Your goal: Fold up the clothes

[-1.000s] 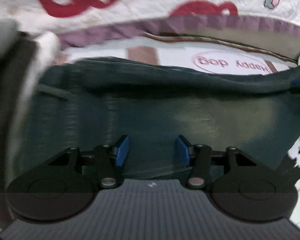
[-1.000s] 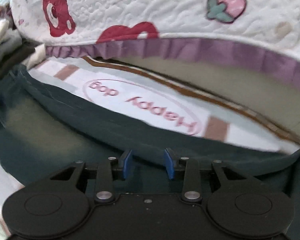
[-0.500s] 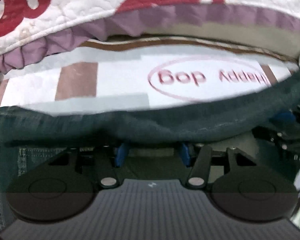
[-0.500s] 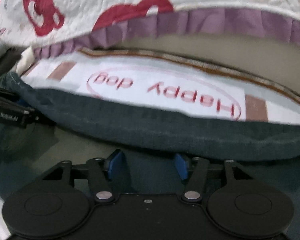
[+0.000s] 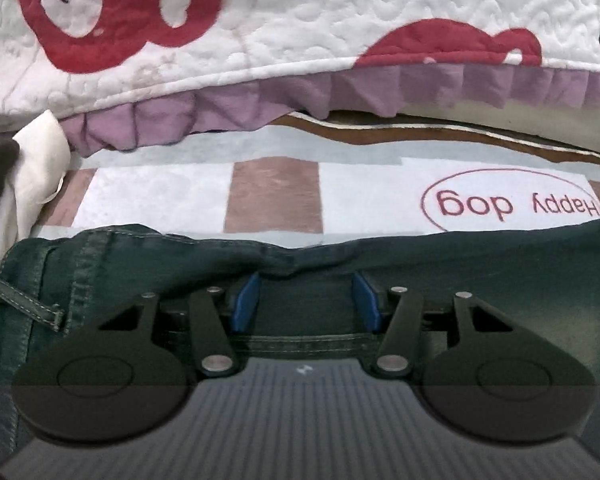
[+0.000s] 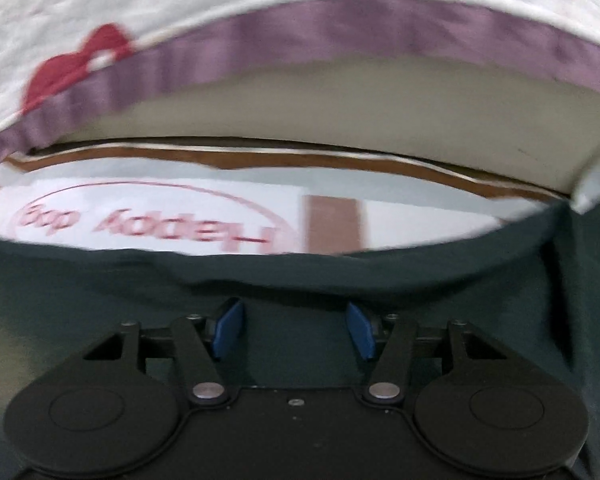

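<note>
A: Where are the jeans?

B: The dark green jeans (image 5: 480,280) lie spread on a pale mat (image 5: 160,192), across the near half of both wrist views. In the left view their far edge is a rolled fold running left to right, with a stitched seam and a belt loop (image 5: 28,304) at the left end.

A: And the left gripper (image 5: 306,300)?

B: It sits low over the denim, its blue fingers (image 5: 247,300) spread apart with bare cloth between them. The fold's edge lies just over the fingertips. I cannot tell whether the pads touch the fabric.

A: The right gripper (image 6: 294,330)?

B: Much the same. Its blue fingers (image 6: 228,328) stand apart over the jeans (image 6: 100,300), with the folded far edge just beyond them. That view is blurred, so finer contact is unclear.

A: What lies beyond the jeans?

B: The mat carries brown rectangles and an oval print reading "Happy dog" (image 5: 516,204), upside down from here, partly covered by the denim's edge at the right of the left view. Farther off, a white quilt (image 5: 300,16) with red bear shapes and a purple ruffle (image 5: 380,88) hangs over the mat's far edge. In the right view a beige mattress side (image 6: 340,112) shows under the ruffle.

A: Anything at the left?

B: A white cloth (image 5: 32,168) beside something dark, near the jeans' left end.
</note>
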### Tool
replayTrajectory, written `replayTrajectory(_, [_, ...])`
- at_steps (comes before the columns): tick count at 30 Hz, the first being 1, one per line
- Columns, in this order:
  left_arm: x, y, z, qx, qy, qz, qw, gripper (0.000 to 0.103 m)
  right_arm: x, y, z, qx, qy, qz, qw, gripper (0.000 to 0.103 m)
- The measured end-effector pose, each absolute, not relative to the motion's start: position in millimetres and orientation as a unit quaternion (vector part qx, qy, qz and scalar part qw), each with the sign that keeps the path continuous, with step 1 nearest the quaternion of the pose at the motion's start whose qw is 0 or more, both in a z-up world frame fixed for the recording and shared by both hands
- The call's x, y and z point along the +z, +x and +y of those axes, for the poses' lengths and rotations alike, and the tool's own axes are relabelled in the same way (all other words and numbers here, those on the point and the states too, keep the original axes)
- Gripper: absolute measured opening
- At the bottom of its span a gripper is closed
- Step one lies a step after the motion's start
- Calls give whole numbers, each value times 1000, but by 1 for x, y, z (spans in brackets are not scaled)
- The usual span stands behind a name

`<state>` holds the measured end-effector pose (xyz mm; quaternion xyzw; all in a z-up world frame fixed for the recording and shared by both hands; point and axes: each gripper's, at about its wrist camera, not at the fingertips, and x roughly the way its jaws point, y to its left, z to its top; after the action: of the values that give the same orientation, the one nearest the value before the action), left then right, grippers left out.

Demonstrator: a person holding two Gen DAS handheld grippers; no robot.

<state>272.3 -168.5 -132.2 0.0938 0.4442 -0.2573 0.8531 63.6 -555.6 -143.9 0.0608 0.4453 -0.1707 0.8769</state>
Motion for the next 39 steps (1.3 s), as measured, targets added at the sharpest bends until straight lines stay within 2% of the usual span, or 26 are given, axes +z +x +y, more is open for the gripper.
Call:
replayTrajectory(9, [-132,270,-136,-214,195,388,875,47,-144,30,-600,-243,73,449,857,60])
replayTrajectory(11, [-132,271,-127,-185,214,377,882,53,-143,22,-598,-259,52,451,853,60])
replayTrajectory(12, [-131,273,-121,-173,213,377,885,61,-141,16,-594,-265,35,445,855,60])
replayTrajectory(13, [-128,275,-114,-165,195,386,887,62,-139,9,-589,-269,15,439,857,60])
replayTrajectory(17, [-104,253,-96,-148,181,374,898,61,-126,-30,-566,-266,23,405,874,60])
replayTrajectory(20, [-88,216,-83,-180,170,341,907,63,-110,-88,-531,-228,94,347,905,61])
replayTrajectory(22, [-85,199,-73,-198,147,351,903,63,-115,-107,-500,-163,104,345,919,60])
replayTrajectory(24, [-86,187,-62,-202,130,372,896,63,-121,-116,-466,-104,92,352,926,56])
replayTrajectory(25, [-87,181,-57,-204,121,383,893,63,-122,-113,-451,-67,92,360,926,45])
replayTrajectory(26, [-88,175,-52,-205,113,393,889,63,-124,-110,-435,-30,91,368,925,30])
replayTrajectory(27, [-89,170,-47,-207,103,404,885,63,-126,-107,-420,7,91,375,923,27])
replayTrajectory(31, [-98,167,-32,-209,60,437,873,64,-135,-84,-363,98,56,396,911,27])
replayTrajectory(33, [-103,166,-29,-208,45,445,870,64,-142,-70,-346,97,23,395,913,30])
replayTrajectory(34, [-103,163,-30,-210,49,438,873,64,-145,-63,-337,97,6,395,914,38])
replayTrajectory(35, [-104,160,-31,-214,58,428,876,64,-149,-56,-333,98,1,393,914,53])
replayTrajectory(36, [-106,156,-34,-221,73,413,881,64,-154,-53,-327,100,-12,393,914,60])
replayTrajectory(37, [-110,153,-36,-226,90,397,885,67,-159,-49,-320,101,-24,392,914,64])
replayTrajectory(39, [-122,150,-39,-234,129,367,891,67,-161,-45,-311,97,-47,380,919,64])
